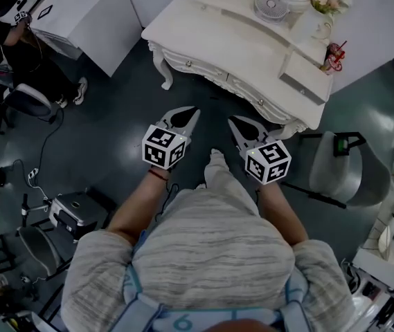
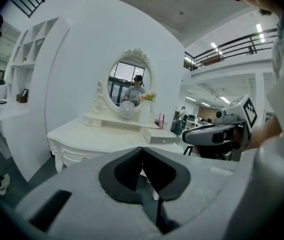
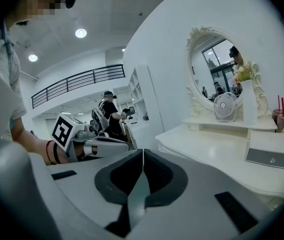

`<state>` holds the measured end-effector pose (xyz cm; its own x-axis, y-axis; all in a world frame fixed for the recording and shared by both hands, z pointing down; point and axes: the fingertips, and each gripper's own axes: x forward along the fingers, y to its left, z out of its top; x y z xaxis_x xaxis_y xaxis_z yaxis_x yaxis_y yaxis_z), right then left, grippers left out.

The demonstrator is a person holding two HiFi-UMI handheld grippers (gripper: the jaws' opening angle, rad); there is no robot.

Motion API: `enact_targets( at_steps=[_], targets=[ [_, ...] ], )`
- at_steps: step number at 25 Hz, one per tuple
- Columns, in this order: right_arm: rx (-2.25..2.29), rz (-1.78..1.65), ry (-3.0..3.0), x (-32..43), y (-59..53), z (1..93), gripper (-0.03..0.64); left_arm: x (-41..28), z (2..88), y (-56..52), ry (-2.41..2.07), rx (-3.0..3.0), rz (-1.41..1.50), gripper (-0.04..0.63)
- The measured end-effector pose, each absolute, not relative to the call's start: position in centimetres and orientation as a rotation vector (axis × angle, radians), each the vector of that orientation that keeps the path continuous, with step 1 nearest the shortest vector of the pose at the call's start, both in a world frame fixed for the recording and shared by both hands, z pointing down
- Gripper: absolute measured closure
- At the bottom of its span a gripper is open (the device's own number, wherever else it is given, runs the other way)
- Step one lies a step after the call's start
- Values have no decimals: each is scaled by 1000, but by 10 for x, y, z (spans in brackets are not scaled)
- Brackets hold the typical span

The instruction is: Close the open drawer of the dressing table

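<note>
The dressing table stands in front of the person. Its open drawer is a small box in the raised shelf unit on the table's top, at the right end. It sticks well out of the unit towards the table's front edge. In the right gripper view the drawer shows a flat grey front with one small knob at its middle.

The left gripper and the right gripper both hang in front of the table, well apart from it. Each has its jaws pressed together with nothing between them, as both gripper views confirm.

The drawer looks light and rigid, probably painted wood on plain runners, so it should slide with little force. No grasp seems needed. The closed tips of the right gripper, the nearer one, could press on the flat front just beside the knob. The push should be straight along the drawer's length, since an off-centre push may skew it and jam it. A gentle push is wise: a cup with red straws stands on the table's top close behind the drawer unit.
</note>
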<state>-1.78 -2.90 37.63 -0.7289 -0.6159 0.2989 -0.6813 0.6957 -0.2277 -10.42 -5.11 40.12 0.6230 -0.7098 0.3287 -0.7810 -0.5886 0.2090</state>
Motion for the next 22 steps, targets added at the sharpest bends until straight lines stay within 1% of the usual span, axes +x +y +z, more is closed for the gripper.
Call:
enact_targets(
  at_steps=[7, 22],
  targets=[
    [1073, 436, -2719, -16, -3, 355, 606, -100, 378, -10, -1145, 2541, 206, 581],
    [1034, 428, -2721, -24, 36, 350, 607, -110, 370, 38, -1123, 2576, 178, 581]
  ],
)
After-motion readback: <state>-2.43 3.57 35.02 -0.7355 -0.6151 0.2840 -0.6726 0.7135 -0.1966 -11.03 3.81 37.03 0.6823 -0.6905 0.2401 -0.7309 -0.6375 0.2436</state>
